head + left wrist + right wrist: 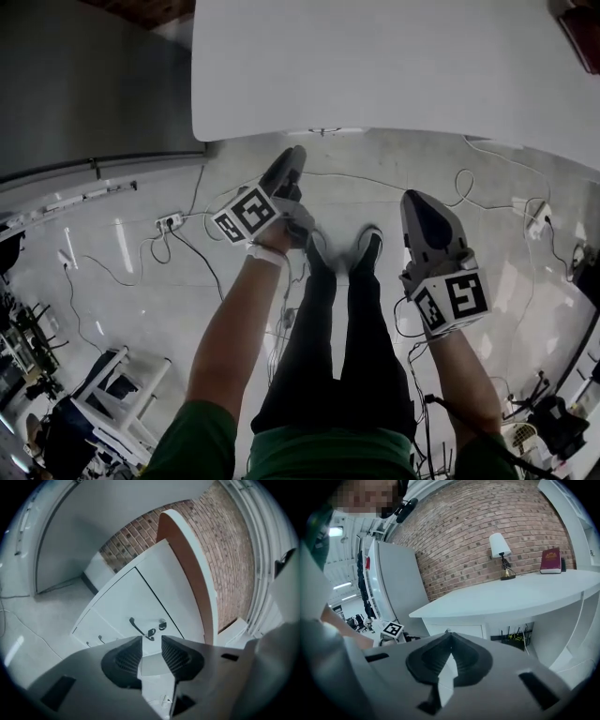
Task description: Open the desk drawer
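The white desk [375, 66] fills the top of the head view, with both grippers held low in front of it, above the person's legs. My left gripper [294, 157] points at the desk's edge. In the left gripper view, which is tilted, its jaws [151, 647] stand open and empty. Beyond them is the white drawer unit [122, 602] with a black bar handle [139, 629], a round lock [162, 625] and smaller handles [100, 639]. My right gripper [414, 199] is to the right. Its jaws [449, 634] are shut with nothing between them, facing the desk [511, 597].
A lamp [499, 550] and a red book [551, 560] stand on the desk against a brick wall [478, 527]. Cables hang under the desk [516, 638]. On the floor lie a power strip [169, 222] and loose cables [469, 178]. A white frame [122, 384] stands at lower left.
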`<control>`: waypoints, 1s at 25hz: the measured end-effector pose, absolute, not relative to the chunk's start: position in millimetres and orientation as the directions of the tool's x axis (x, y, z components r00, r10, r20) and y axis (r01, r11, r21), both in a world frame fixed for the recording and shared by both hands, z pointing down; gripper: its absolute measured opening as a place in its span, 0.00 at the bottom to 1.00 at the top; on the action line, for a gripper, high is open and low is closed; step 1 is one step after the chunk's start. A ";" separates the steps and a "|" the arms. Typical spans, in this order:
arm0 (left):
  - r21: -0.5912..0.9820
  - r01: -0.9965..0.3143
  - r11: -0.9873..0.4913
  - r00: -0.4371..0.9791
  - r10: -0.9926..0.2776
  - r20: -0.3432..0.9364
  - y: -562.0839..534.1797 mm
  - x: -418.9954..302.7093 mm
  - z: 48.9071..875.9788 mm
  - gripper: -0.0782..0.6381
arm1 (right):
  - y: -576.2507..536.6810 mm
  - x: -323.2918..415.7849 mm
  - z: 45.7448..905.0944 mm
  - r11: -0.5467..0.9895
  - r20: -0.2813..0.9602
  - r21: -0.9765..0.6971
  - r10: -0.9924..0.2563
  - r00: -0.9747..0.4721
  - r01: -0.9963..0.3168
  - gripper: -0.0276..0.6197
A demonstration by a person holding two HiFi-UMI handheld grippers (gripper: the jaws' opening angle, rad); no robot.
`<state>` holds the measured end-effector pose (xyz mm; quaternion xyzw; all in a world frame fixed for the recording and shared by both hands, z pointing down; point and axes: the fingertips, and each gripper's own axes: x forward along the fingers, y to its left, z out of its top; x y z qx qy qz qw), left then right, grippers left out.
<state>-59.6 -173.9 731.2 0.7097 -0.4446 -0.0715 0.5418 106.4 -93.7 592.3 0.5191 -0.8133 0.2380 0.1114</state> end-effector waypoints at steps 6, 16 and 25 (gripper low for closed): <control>0.855 -0.518 -0.006 0.580 -0.738 0.346 -207.5 -52.6 759.6 0.28 | -86.6 114.4 626.6 0.332 0.437 -0.294 -0.787 -0.435 -0.896 0.04; 0.877 -0.480 0.030 0.550 -0.768 0.328 -240.4 -48.2 783.0 0.27 | -55.6 120.4 655.9 0.306 0.475 -0.325 -0.765 -0.434 -0.895 0.04; 0.903 -0.427 0.053 0.518 -0.804 0.292 -247.2 -49.0 780.0 0.22 | -36.1 119.8 661.1 0.267 0.499 -0.353 -0.757 -0.422 -0.897 0.04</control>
